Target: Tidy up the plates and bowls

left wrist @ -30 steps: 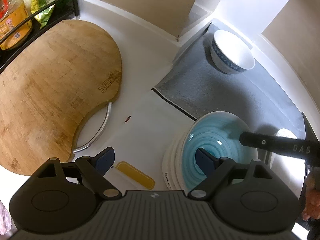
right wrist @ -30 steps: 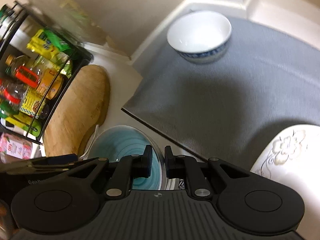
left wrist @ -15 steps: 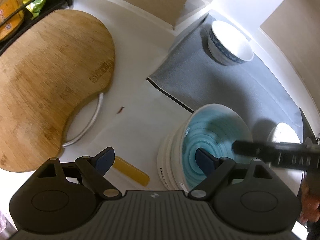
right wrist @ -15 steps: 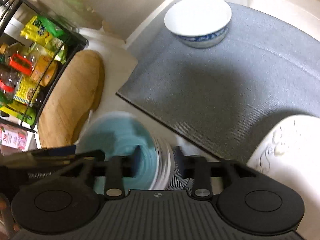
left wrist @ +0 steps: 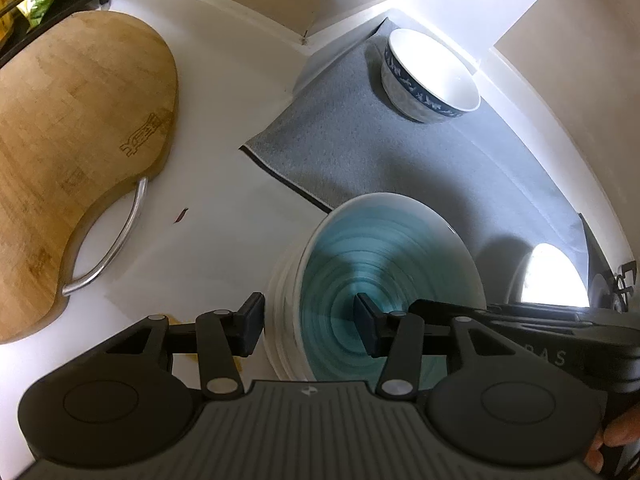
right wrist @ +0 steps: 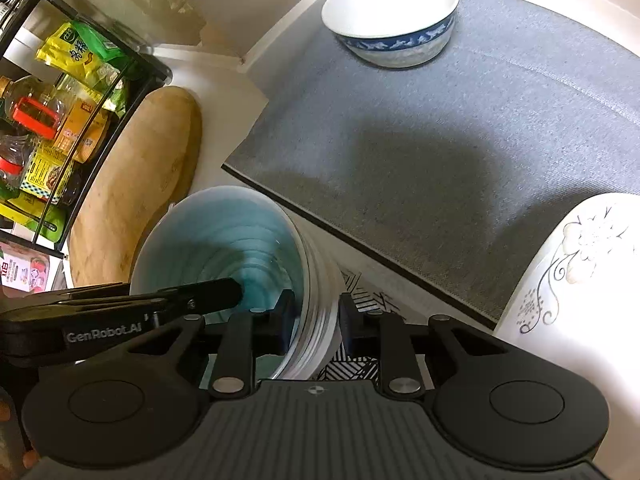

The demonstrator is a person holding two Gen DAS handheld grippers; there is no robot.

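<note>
Two hand-held claws straddle opposite sides of a stack of teal bowls, which stands on the white counter just beside the near corner of a grey mat. The right claw has one finger inside the top bowl and one outside the ribbed white walls; its jaws have just been closing, and the pads appear to clench the rims, presumably so that the whole stack can be carried as one. The left claw spans the other side in the same way, its jaws likewise just closing, though a gap remains at the outer pad, so it is read as released. Paired grips on opposite sides would keep a tall stack from tipping. Just beyond, the mat seems intended as the sorting area: a floral plate rests on its right part and a blue-banded white bowl at its far corner. A wooden cutting board lies to the left, well apart.
</note>
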